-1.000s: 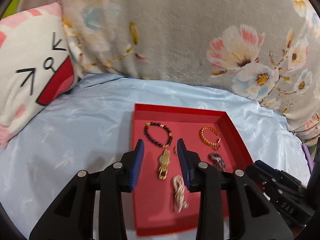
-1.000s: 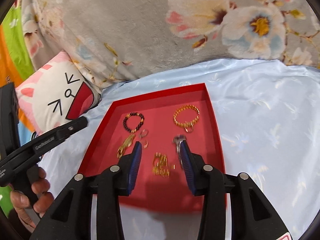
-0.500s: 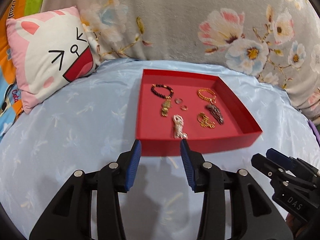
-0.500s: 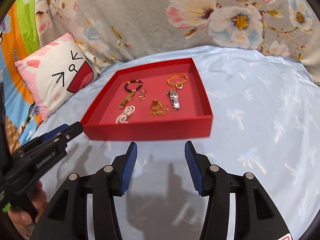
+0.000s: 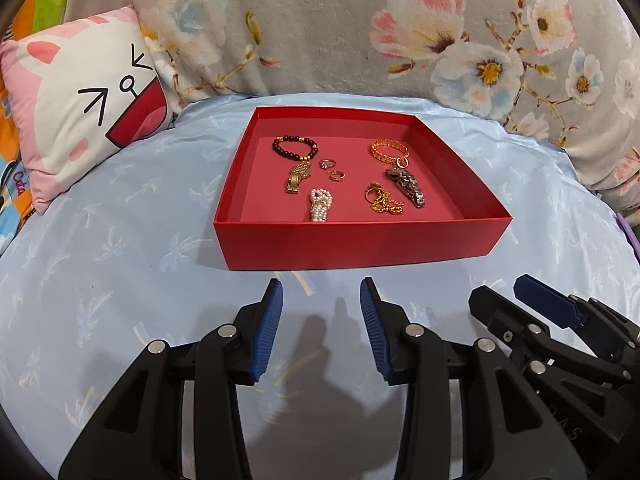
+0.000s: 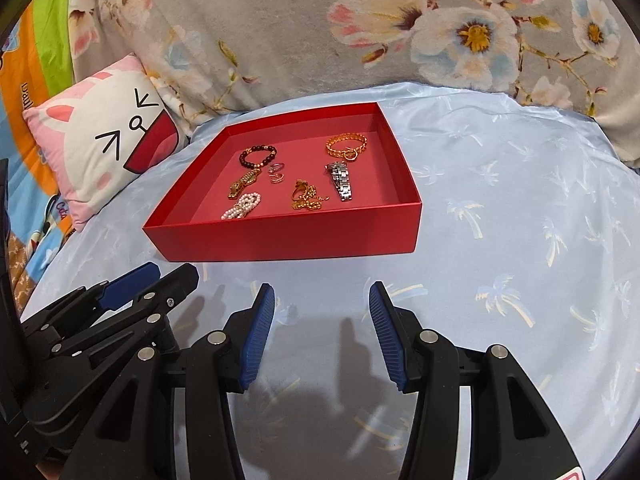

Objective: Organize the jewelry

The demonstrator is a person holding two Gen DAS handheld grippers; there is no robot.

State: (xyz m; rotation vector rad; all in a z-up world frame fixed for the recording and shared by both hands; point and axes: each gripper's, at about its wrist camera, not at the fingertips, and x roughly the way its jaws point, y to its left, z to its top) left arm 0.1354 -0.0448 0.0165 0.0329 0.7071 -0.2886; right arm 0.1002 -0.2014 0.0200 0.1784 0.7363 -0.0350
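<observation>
A shallow red tray (image 5: 360,244) (image 6: 280,240) rests on a pale blue sheet. Inside it lie a dark bead bracelet (image 5: 294,147) (image 6: 257,155), a gold chain bracelet (image 5: 390,148) (image 6: 346,145), a gold watch band (image 5: 298,176), a pearl piece (image 5: 320,204) (image 6: 242,206), two small rings (image 5: 332,170), a tangled gold chain (image 5: 382,198) (image 6: 308,196) and a steel watch band (image 5: 408,186) (image 6: 340,180). My left gripper (image 5: 321,292) hovers open over the sheet in front of the tray. My right gripper (image 6: 321,294) is open beside it, also short of the tray. Neither holds anything.
A cat-face cushion (image 5: 84,100) (image 6: 108,136) leans at the left. A grey floral blanket (image 5: 340,28) rises behind the tray. The pale blue sheet (image 6: 520,220) spreads to the right of the tray. A colourful striped cloth (image 6: 28,80) lies at far left.
Both grippers drew back from above the tray's jewelry to the sheet in front of it. Their jaws stand a little wider. The jewelry has not moved.
</observation>
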